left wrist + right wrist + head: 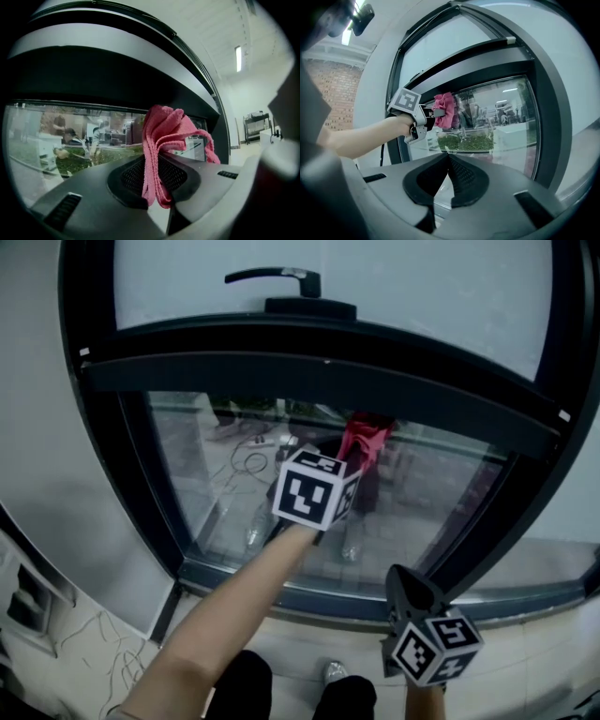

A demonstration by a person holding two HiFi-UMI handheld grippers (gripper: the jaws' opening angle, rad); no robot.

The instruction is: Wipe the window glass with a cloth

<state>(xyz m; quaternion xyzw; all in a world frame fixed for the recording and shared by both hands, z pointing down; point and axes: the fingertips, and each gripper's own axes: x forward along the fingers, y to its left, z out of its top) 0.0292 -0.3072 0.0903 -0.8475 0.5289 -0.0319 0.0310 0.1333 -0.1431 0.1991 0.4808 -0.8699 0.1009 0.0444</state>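
The left claw (pixel 157 185) is found clamped on a pink cloth (pixel 165 133). A folded edge is pinched between the two pads, and the rest is bunched up beyond the tips. This claw is held out ahead on a bare, nearly straight forearm (pixel 234 610), raised and directed at the lower pane. The cloth (pixel 367 438) is seen at the window glass (pixel 211 488), near the top of that pane and just beneath the dark crossbar (pixel 319 381) of the frame. Actual contact with the glass cannot be confirmed.

The right claw (pixel 446 161) is observed with its jaws together and nothing between them. It is held low and near the body, on the right, with its tips (pixel 405 579) pointed upward toward the bottom rail of the frame. It is well apart from the cloth (pixel 445 110).

A lever handle (pixel 279 277) is noted on the upper sash.
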